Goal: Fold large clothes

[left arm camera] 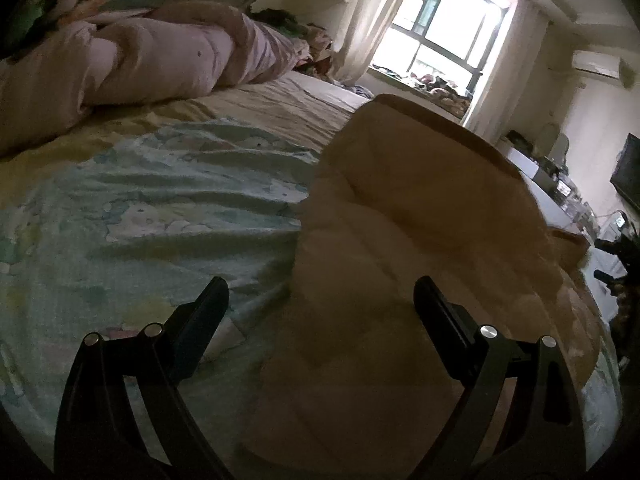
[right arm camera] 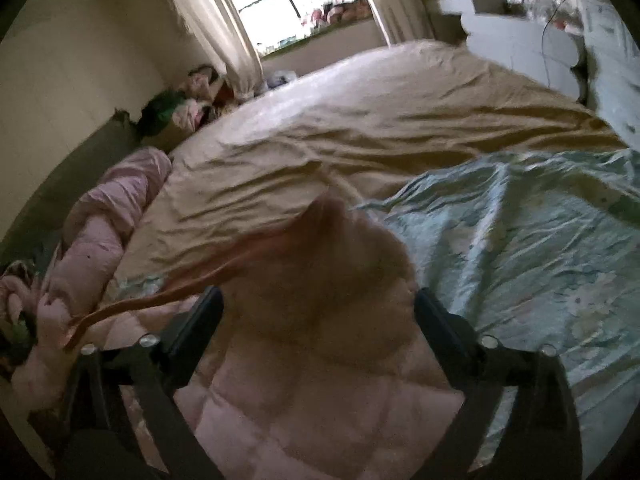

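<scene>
- left gripper (left arm camera: 320, 300): jaws spread wide, nothing clamped; the tan-pink padded garment (left arm camera: 420, 216) bulges up between the fingers (left arm camera: 208, 308) from 6 to 1 o'clock in the left wrist view; cannot tell whether the pads touch the cloth
- garment sits on the bed over the floral sheet (left arm camera: 140, 208), which fills 7 to 10 o'clock; edge of the garment runs roughly down the frame centre
- right gripper (right arm camera: 318, 304): jaws released, at full spread; a blurred fold of the pink quilted garment (right arm camera: 328, 264) lies between the fingers (right arm camera: 200, 316) but the pads do not press on it
- a thin reddish strap or hem (right arm camera: 168, 284) trails from that fold toward 8 o'clock in the right wrist view, blurred
- quilted panel of the same garment (right arm camera: 288, 412) lies at 6 o'clock under the right gripper, flat on the bed
- tan sheet (right arm camera: 360, 120) covers the bed from centre to 12 o'clock; floral sheet (right arm camera: 540, 240) at 3 o'clock
- rolled pink duvet (left arm camera: 140, 56) at 10 o'clock in the left view, well apart from both grippers; window (left arm camera: 444, 20) at 1 o'clock
</scene>
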Motion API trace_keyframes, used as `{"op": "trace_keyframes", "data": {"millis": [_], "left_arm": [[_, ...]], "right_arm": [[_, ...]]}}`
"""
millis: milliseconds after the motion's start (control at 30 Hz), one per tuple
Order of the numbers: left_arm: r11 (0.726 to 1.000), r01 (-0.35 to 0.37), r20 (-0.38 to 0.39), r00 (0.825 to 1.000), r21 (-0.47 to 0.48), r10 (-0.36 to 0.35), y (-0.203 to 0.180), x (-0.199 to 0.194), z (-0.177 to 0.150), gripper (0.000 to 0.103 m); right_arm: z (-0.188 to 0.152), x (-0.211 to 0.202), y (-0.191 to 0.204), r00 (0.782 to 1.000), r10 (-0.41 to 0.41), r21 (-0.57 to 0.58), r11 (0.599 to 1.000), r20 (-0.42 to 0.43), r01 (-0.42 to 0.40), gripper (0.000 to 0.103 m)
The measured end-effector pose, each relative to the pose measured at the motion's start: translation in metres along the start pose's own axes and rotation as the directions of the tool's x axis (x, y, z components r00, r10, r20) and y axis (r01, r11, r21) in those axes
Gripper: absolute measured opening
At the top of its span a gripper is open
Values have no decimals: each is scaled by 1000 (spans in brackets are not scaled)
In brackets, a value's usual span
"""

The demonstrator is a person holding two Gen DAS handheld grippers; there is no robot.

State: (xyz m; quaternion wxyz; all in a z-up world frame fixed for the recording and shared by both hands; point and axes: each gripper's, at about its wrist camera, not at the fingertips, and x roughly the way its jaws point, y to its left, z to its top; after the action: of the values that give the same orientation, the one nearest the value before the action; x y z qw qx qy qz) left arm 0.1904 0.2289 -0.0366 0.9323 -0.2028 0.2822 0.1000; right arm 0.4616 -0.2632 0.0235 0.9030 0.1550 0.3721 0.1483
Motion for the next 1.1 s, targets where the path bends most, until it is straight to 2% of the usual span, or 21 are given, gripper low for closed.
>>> {"op": "trace_keyframes", "data": {"millis": [67, 200, 267, 333, 400, 467, 500, 533, 633, 733, 833, 900, 1000, 1100], "left_arm": [[1000, 3, -10, 1000, 16, -3, -3, 2, -1, 87], [999, 24, -21, 1000, 36, -23, -10, 4, -3, 87], [998, 37, -41, 999, 60, -35, -16, 8, -4, 87], [995, 33, -59, 998, 96, -27, -24, 12, -6, 87], [989, 7, -65, 998, 149, 3, -35, 14, -8, 85], [981, -21, -70, 997, 194, 36, -44, 16, -8, 66], [979, -35, -64, 997, 202, 49, -46, 16, -8, 56], [977, -50, -54, 997, 207, 62, -48, 15, -8, 46], [974, -64, -13, 998, 217, 68, -55, 8, -7, 28], [966, -92, 20, 996, 244, 90, -61, 1, -1, 16], [968, -100, 31, 995, 232, 96, -62, -1, 14, 14], [968, -116, 1, 993, 224, 119, -65, 10, 26, 13], [972, -125, -28, 991, 201, 133, -67, 27, 44, 13], [964, -148, -36, 987, 219, 160, -71, 43, 54, 13]], "right_arm": [[-11, -15, -2, 1000, -7, -41, 999, 12, 7, 96], [-36, -29, -7, 994, -99, -169, 980, 38, 104, 96], [-52, -23, -13, 990, -143, -217, 966, -5, 139, 96], [-63, -15, -24, 991, -114, -196, 976, -64, 99, 96], [-72, -10, -32, 992, -86, -162, 984, -88, 71, 95], [-80, -6, -36, 993, -69, -151, 987, -93, 54, 86], [-83, -4, -36, 993, -59, -152, 987, -104, 43, 68], [-88, -1, -35, 992, -52, -156, 987, -117, 34, 57], [-95, -8, -27, 996, -38, -186, 982, -84, 22, 38], [-98, -26, -10, 999, -42, -269, 962, -17, 36, 23], [-89, -44, 6, 997, -64, -317, 945, 50, 77, 21], [-78, -46, 11, 995, -67, -302, 949, 75, 87, 21], [-60, -32, 19, 990, -106, -273, 954, 91, 127, 20], [-51, -5, 17, 986, -151, -234, 958, 69, 163, 20]]}}
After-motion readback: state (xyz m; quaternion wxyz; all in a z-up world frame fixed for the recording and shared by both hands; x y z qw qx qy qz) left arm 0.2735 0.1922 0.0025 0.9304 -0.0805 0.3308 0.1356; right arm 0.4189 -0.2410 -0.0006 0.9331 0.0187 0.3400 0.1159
